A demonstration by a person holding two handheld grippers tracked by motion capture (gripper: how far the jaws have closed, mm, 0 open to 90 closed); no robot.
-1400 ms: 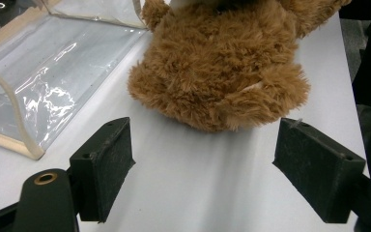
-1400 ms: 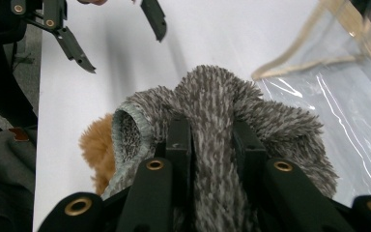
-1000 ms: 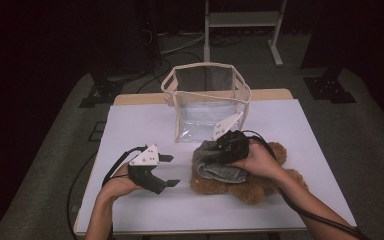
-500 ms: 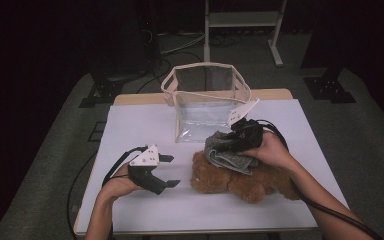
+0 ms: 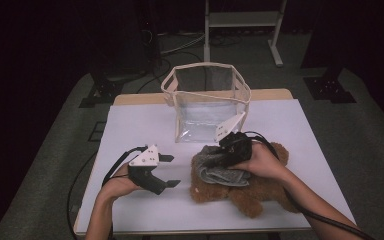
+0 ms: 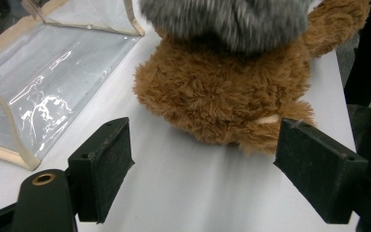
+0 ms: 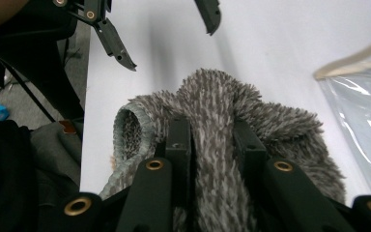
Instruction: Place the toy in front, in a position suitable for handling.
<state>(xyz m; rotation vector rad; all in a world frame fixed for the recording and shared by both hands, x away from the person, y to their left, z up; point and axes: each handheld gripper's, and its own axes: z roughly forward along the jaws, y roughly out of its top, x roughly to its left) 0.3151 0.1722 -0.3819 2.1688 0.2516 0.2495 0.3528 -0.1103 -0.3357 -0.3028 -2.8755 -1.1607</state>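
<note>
The work in hand appears to be packing soft items into the clear bag, and it stands at an early stage. The right hand-held gripper has its jaws drawn narrow and clamped on a fold of the grey fuzzy sock; in the right gripper view the pile bulges up between the two black jaws, so the grip reads as firm. The sock is bunched beneath and ahead of that hand-held gripper, on top of the brown teddy bear, which lies on the white worktop directly under the right hand. Whether the sock is lifted clear of the bear or rests on it cannot be told. The transparent bag with beige trim stands upright and open just beyond the right hand-held gripper, near but apart from it, and looks to hold nothing as far as its clear walls show. The left hand-held gripper has its jaws standing wide with nothing between them; it sits well to the left of the bear, pointed toward it, and in the left gripper view the bear's brown fur lies just ahead of the jaws without touching them. Judged status: the sock is secured, but neither the sock nor the bear has been placed. Remaining, in my assessment, are carrying the sock over the bag's rim, releasing it inside, and then handling the bear.
</note>
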